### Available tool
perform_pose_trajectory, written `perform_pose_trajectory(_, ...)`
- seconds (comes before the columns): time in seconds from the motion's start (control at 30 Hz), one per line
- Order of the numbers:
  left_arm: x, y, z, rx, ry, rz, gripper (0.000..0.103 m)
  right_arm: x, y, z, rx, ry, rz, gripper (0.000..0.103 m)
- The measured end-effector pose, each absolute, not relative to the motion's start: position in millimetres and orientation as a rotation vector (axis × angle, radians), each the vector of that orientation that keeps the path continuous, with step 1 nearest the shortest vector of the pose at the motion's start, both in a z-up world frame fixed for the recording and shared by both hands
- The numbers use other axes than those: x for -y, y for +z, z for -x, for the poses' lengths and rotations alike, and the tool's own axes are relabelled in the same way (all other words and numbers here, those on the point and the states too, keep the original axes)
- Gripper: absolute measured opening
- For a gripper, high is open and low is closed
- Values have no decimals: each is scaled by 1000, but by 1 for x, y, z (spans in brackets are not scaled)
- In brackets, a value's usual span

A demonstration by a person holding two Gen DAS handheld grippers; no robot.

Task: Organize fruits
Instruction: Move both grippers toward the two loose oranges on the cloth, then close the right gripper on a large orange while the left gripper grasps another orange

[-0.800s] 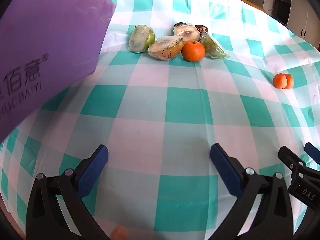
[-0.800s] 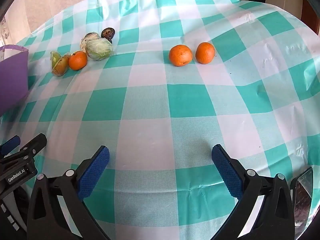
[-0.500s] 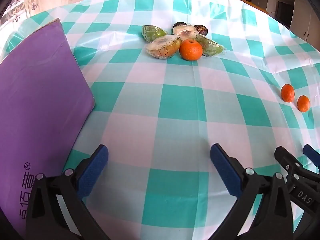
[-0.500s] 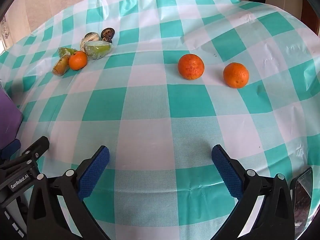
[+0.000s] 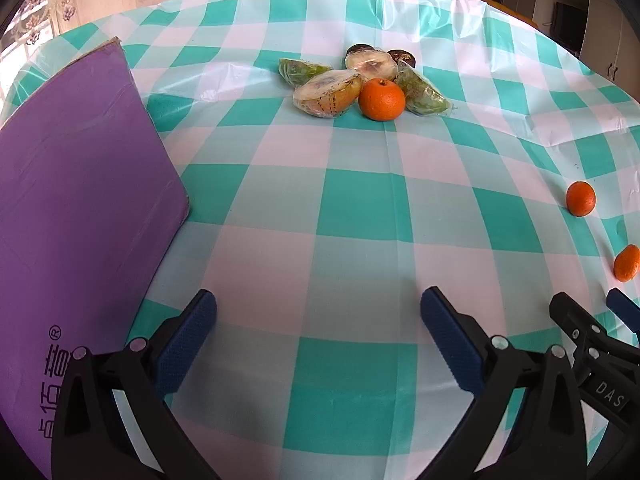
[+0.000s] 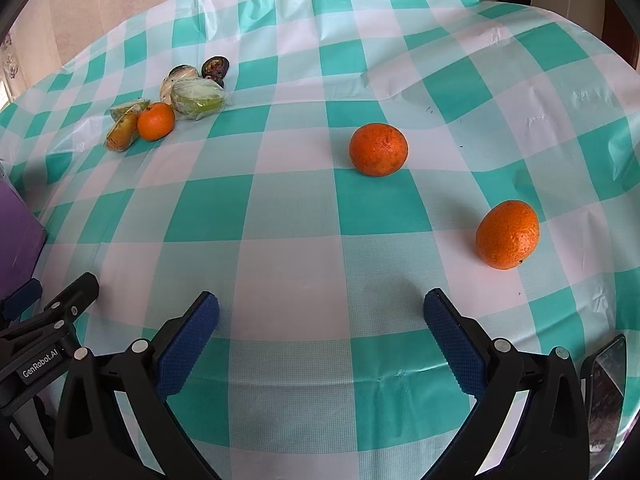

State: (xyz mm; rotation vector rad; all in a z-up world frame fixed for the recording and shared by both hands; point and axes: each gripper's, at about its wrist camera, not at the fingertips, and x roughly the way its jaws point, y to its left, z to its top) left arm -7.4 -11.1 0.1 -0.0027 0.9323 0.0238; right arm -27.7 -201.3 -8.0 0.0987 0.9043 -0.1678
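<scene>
A pile of plastic-wrapped cut fruit [image 5: 328, 94] with an orange [image 5: 381, 99] in front lies at the far middle of the checked table in the left wrist view; it also shows far left in the right wrist view [image 6: 196, 98]. Two loose oranges lie apart: one [image 6: 378, 149] ahead of my right gripper, one [image 6: 507, 234] nearer and to the right; both show at the right edge in the left wrist view [image 5: 581, 198], [image 5: 627, 263]. My left gripper [image 5: 318, 334] and right gripper [image 6: 320, 334] are both open and empty above the cloth.
A purple box [image 5: 76, 216] stands at the left of the left gripper; its corner shows in the right wrist view [image 6: 16, 232]. A phone [image 6: 606, 392] lies at the table's near right edge. The teal-and-white cloth [image 6: 304, 208] has wrinkles at the right.
Both gripper views have shifted: the purple box has moved lower and to the left, and the two loose oranges now look nearer and farther apart. Both grippers stay open.
</scene>
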Motion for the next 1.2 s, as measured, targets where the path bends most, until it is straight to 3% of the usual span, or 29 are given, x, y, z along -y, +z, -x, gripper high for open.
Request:
perform_pose_trajectory(0.73, 11, -1, 8, -931, 23, 4, 102, 186, -5, 40, -918, -75, -37, 99)
perform_pose_trajectory(1.0, 11, -1, 8, -931, 23, 4, 102, 203, 27, 127, -604, -196, -35, 98)
perform_pose_trajectory(1.1, 11, -1, 8, -931, 23, 4, 102, 245, 19, 120, -660, -294, -131, 98)
perform_pose_trajectory(1.2, 11, -1, 8, -931, 23, 4, 102, 276, 10, 110, -735, -297, -244, 91)
